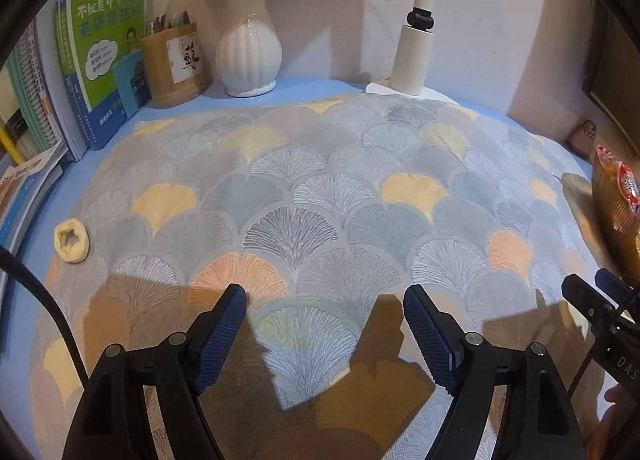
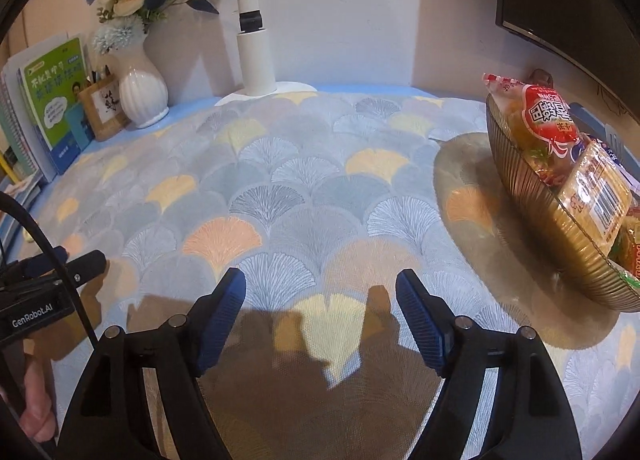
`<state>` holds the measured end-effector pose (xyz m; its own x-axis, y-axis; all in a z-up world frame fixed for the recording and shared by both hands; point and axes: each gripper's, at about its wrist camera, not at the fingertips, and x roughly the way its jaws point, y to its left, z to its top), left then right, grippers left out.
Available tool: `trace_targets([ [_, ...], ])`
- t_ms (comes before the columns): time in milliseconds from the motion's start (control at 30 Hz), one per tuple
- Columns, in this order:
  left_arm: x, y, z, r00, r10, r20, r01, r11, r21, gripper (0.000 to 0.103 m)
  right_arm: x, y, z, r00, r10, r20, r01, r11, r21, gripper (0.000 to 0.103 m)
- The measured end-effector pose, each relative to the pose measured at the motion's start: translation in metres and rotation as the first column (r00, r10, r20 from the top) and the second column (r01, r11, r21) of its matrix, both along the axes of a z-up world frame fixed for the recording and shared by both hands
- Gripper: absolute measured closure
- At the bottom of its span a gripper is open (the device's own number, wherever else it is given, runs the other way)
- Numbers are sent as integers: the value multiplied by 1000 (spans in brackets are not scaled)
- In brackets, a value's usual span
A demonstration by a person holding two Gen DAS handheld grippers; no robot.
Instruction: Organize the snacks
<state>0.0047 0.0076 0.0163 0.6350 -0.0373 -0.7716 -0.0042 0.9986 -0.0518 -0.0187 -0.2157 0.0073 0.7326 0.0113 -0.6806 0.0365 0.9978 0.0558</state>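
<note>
A: Two grippers, both empty. Left gripper [image 1: 325,334] has its jaws spread wide over the patterned tablecloth [image 1: 304,187], holding nothing. Right gripper [image 2: 321,320] stands the same, wide and bare.

B: Snacks?

A: All in the amber bowl [image 2: 532,219] at the right edge of the cloth, well apart from both grippers. Red-labelled packet [image 2: 546,119] stands highest, leaning out over the rim; a barcoded packet [image 2: 600,195] lies just beside it. None on the open cloth that I can see.

B: Risks, biggest first?

A: Bowl sits heaped. My judgement: a sideways nudge from the right gripper could slide or tip it. Next, the leaning red packet may topple out if bumped. Smaller: slick wrappers could slip from the pads. Least: the hair tie [image 1: 72,240] at the left, only a stray to snag.
</note>
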Motion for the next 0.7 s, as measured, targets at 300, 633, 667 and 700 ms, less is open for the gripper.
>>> trace_targets([
  [300,1,-6,-2,1000,9,-5,-9,998,64,24,4,-2,-4,999,-17,-32,17,1000,-5,24],
  [633,1,-4,-3,1000,9,-11,-8,998,65,24,6,-1,-6,998,-22,-55,21,1000,-21,24],
  [667,1,-4,-3,1000,9,-11,-8,998,66,24,6,-2,-6,998,-23,-56,22,1000,-22,24],
  [700,1,-4,-3,1000,9,-11,-9,998,66,24,6,-1,-7,998,-24,-57,23,999,-23,24],
])
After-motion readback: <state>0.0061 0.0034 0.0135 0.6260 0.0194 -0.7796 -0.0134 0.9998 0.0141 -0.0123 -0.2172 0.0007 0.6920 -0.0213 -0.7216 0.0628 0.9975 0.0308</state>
